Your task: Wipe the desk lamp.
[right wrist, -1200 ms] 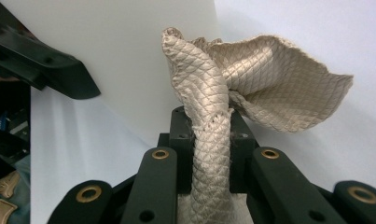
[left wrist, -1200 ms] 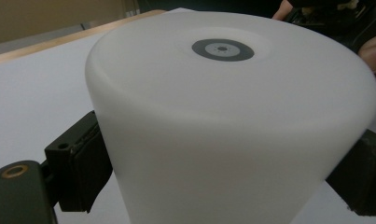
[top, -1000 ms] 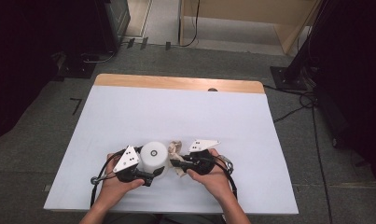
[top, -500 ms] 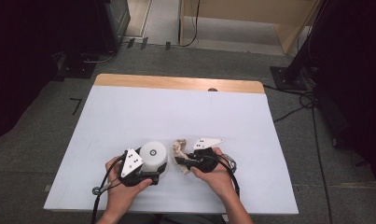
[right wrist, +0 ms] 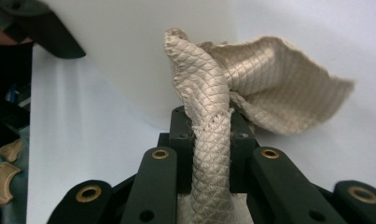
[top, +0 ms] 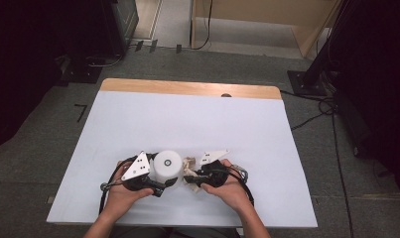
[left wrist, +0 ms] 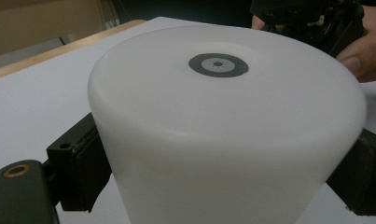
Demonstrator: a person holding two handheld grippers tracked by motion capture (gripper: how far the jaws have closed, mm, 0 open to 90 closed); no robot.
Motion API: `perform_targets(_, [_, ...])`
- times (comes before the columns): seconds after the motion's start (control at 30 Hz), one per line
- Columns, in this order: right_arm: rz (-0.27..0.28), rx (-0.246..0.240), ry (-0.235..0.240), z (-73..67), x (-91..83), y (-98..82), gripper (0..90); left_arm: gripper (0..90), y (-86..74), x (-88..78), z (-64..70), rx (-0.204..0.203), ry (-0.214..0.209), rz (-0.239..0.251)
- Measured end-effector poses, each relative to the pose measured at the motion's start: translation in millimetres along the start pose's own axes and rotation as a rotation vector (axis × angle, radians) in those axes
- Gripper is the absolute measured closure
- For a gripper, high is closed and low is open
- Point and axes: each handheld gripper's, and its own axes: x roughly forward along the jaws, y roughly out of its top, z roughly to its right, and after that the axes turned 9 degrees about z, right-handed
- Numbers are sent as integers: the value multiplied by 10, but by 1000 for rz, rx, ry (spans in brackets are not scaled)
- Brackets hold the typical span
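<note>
1. Near edge of the white table (top: 138, 119), both grippers close together, white cylinder between them.
2. Left gripper (top: 155, 182) clamped on the smooth white plastic cylinder (top: 167, 167); in the left gripper view black pads (left wrist: 85, 161) pressed against both flanks of the cylinder (left wrist: 223, 140), low on its wall. Jaws just closing in, now gripping it at a middling spread.
3. Cylinder upright on the table, flat top up, small grey ring (left wrist: 218, 64) dead centre of that top.
4. Probably pinned this way to stop it sliding or twisting while the other side works on it.
5. Right gripper (top: 190, 179) nearly shut, pinching a beige quilted cloth (top: 190, 163); in the right gripper view the cloth (right wrist: 209, 93) bunched into a thick fold between the jaws, free flap spilling off to one side.
6. Bunched fold touching or just beside the cylinder's wall (right wrist: 143, 56) — contact hard to call.
7. Looks like a wiping job: one side bracing, the other carrying the rag up to the surface.
</note>
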Motion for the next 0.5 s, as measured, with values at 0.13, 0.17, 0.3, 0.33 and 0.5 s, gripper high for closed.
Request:
perform_targets(0.13, [11,-13,-4,-31,-17,19,777,83,3,6,15,-3,12,-5])
perform_targets(0.17, [16,-18,-5,-37,-23,29,777,83,1,8,17,-8,14,-4])
perform_targets(0.3, [63,-13,7,-82,-114,106,777,82,-11,11,19,-20,18,1])
perform_targets(0.33, [78,-18,11,-91,-139,126,777,82,-13,11,21,-21,20,1])
perform_targets(0.5, [178,-53,14,-208,-327,290,778,81,-15,12,23,-22,22,2])
